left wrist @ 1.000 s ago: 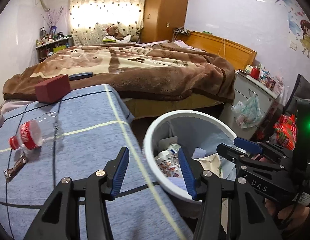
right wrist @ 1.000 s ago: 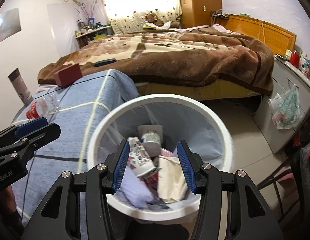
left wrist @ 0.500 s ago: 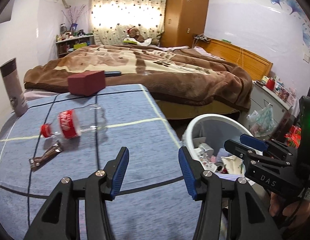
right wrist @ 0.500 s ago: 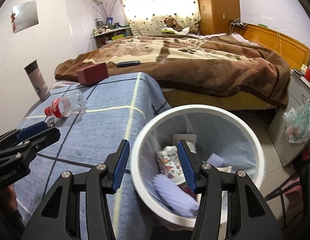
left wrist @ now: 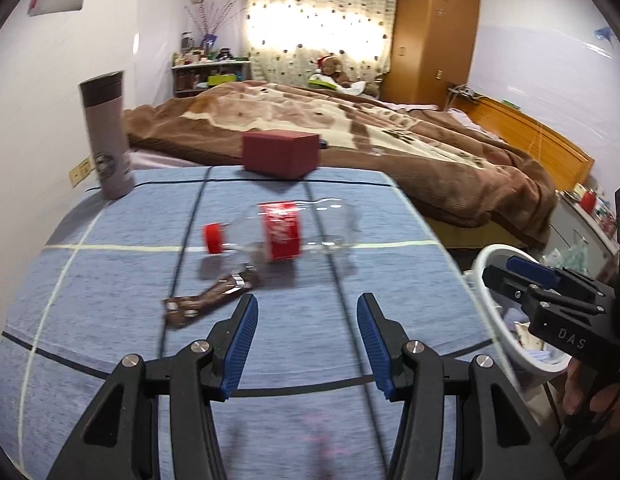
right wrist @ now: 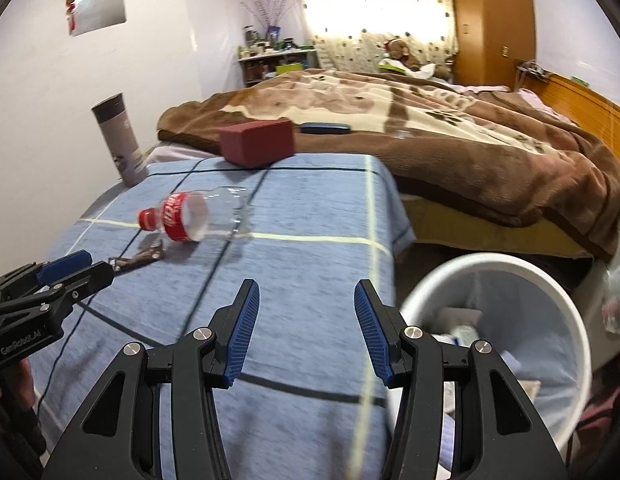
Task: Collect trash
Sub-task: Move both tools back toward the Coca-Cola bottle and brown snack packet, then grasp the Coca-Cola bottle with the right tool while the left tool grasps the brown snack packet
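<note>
An empty clear plastic bottle (left wrist: 285, 232) with a red cap and red label lies on its side on the blue tablecloth (left wrist: 109, 280); it also shows in the right wrist view (right wrist: 189, 216). A brown snack wrapper (left wrist: 209, 296) lies just in front of it, also seen in the right wrist view (right wrist: 137, 258). My left gripper (left wrist: 305, 320) is open and empty, a short way in front of the bottle and wrapper. My right gripper (right wrist: 305, 308) is open and empty over the table's right edge, beside the white trash bin (right wrist: 566, 300), which holds several pieces of trash.
A dark red box (left wrist: 281, 154) sits at the table's far edge. A grey tumbler (left wrist: 107, 136) stands at the far left corner. A bed with a brown blanket (left wrist: 430, 144) lies behind. The bin's rim (left wrist: 486, 280) is right of the table.
Both grippers have swung left, away from the bin and over the table. The bottle and wrapper now lie straight ahead of the left gripper. Both stay open.
</note>
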{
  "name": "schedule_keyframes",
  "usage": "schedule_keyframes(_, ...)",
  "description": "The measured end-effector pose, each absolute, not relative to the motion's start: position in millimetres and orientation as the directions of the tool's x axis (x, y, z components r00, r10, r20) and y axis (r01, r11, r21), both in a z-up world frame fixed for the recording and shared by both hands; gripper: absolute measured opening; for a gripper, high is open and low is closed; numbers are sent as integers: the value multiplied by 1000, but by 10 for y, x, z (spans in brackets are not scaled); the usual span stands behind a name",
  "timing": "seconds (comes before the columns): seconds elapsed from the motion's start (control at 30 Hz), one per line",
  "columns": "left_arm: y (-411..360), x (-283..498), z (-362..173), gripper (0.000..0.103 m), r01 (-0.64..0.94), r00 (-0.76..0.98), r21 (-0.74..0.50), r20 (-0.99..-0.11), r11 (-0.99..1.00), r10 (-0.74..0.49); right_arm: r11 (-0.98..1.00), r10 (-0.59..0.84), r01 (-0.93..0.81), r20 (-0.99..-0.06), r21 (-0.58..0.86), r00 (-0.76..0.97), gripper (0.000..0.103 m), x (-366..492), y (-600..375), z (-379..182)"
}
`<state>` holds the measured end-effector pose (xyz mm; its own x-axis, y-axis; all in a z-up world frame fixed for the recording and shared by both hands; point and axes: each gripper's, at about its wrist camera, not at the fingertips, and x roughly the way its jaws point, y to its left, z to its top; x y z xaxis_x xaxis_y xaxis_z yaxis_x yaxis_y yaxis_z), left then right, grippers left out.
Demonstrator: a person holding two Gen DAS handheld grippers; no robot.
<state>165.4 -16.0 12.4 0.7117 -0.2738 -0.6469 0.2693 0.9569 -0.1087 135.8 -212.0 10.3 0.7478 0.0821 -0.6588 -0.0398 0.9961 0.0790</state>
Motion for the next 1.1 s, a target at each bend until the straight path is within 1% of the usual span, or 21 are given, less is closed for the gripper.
schedule_keyframes(0.2,178,1805,21,55,210,707,-105,-671,972,-225,993,115,-107,-670,53,734,51,1527,-1883,80)
schedule_keyframes(0.33,304,1913,-55,58,186,698,-96,-688,978,-200,985,155,-170,-663,43,732,51,1667,-1729,90)
schedule_keyframes(0.53,364,2080,-172,58,193,685,-62,-706,979,-179,971,197,-238,-666,30,720,51,1918,-1567,99)
schedule_keyframes(0.63,361,2170,-233,58,201,672,-54,-719,978,-178,956,260,-286,-651,69,713,51,2057,-1525,115)
schedule_keyframes(0.73,314,2229,-265,58,227,666,-15,-727,974,-166,944,301,-314,-656,101,692,51,2230,-1507,87)
schedule_keyframes(1.0,344,2417,-414,58,245,611,-48,-767,968,-193,894,409,-418,-674,161,616,54,2604,-1375,74)
schedule_keyframes(1.1,336,2438,-442,58,248,606,-40,-773,968,-187,868,435,-469,-704,163,561,55,2700,-1302,13)
